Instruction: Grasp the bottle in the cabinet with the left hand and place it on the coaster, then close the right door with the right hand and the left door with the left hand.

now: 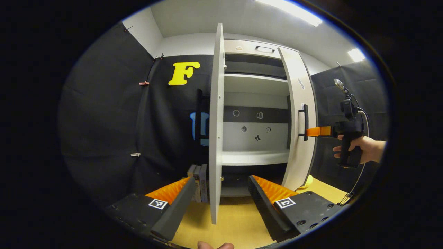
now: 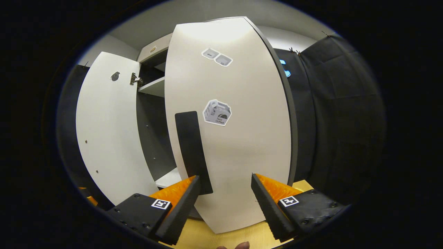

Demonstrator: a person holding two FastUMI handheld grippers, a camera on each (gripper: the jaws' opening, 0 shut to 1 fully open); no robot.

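**Both cabinet doors open**

The tall white wooden cabinet (image 1: 256, 103) is seen with the left door (image 1: 217, 131) edge-on and the right door (image 2: 232, 131) ajar. The left gripper (image 1: 221, 193) is spread before the left door. The right gripper (image 2: 225, 193) is spread at the right door's black handle (image 2: 192, 152). The bottle cannot be located.

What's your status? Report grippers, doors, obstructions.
Right gripper open, at right door by its handle. Left gripper open, straddling left door edge. Both doors open. Nothing seen blocking them.
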